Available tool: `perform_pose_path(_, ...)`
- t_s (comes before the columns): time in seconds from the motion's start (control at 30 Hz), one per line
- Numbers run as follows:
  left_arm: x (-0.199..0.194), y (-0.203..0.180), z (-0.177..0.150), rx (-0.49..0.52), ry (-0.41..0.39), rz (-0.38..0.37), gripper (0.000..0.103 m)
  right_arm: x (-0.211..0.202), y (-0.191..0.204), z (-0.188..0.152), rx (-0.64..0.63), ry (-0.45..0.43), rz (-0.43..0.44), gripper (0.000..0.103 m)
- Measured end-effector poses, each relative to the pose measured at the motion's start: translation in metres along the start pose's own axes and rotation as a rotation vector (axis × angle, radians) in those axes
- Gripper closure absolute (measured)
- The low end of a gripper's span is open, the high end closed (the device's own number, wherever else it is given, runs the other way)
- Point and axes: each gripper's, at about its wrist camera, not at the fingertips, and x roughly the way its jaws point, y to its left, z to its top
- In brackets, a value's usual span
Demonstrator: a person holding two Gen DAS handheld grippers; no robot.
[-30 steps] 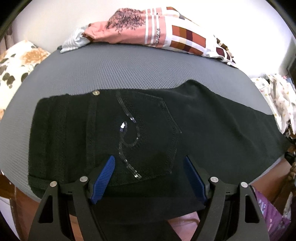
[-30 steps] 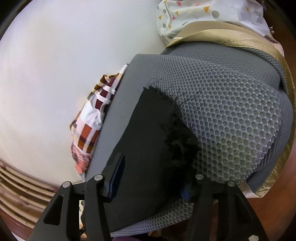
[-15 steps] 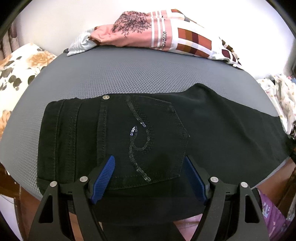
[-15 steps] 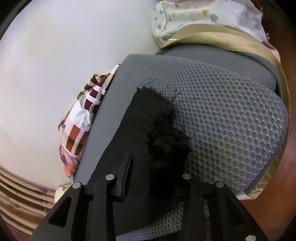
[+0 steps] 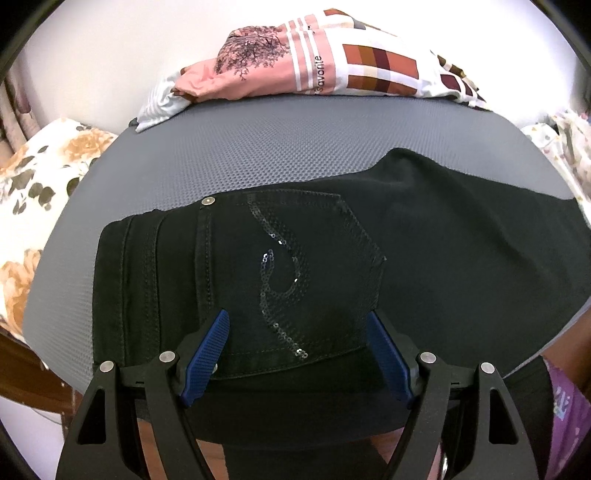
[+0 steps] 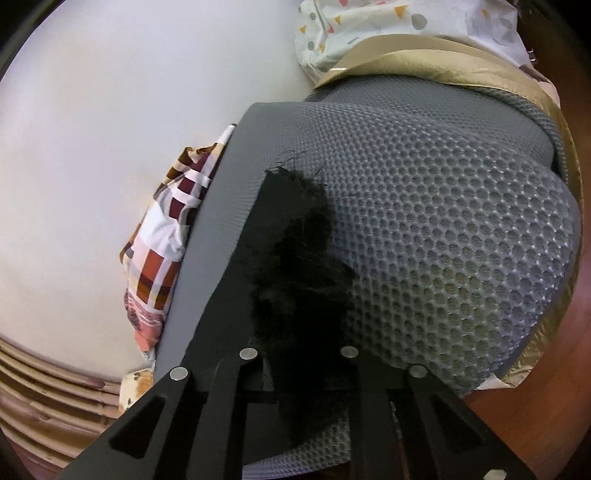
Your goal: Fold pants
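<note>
Black pants (image 5: 424,240) lie flat on a grey mesh mattress (image 5: 295,140), waistband to the left, legs running right. A back pocket with a sequin swirl (image 5: 280,266) faces up. My left gripper (image 5: 297,350) is open, its blue pads on either side of the pocket's near edge, low over the cloth. In the right wrist view the frayed leg hem (image 6: 295,258) of the pants lies on the mattress (image 6: 461,240). My right gripper (image 6: 299,350) has its jaws drawn close around the frayed hem; the pads are hidden in the black cloth.
Folded pink and checked clothes (image 5: 314,66) lie at the mattress's far edge by the white wall. A floral pillow (image 5: 33,206) is at the left. Patterned white cloth (image 6: 406,26) and a gold sheet edge (image 6: 461,55) lie beyond the leg hem.
My right gripper's jaws have closed in on the frayed hem and moved down onto it. My left gripper has pulled back slightly and stays open.
</note>
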Motion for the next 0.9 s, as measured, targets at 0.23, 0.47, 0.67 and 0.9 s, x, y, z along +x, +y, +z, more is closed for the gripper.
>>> perform_pose_path(0.23,0.003,-0.003,-0.001,0.019,0.009,0.018,0.02,0.001,0.009,-0.002,-0.029,0.002,-0.021,0.091)
perform_pose_path(0.47,0.003,-0.003,0.0,0.024,0.011,0.028,0.02,0.0,0.021,-0.001,-0.039,0.007,-0.033,0.092)
perform_pose_path(0.67,0.004,-0.002,0.0,0.021,0.018,0.029,0.02,0.002,0.049,-0.001,-0.066,0.02,0.013,0.092)
perform_pose_path(0.9,0.005,-0.002,0.0,0.023,0.021,0.031,0.02,0.016,0.094,-0.015,-0.132,0.065,0.073,0.092)
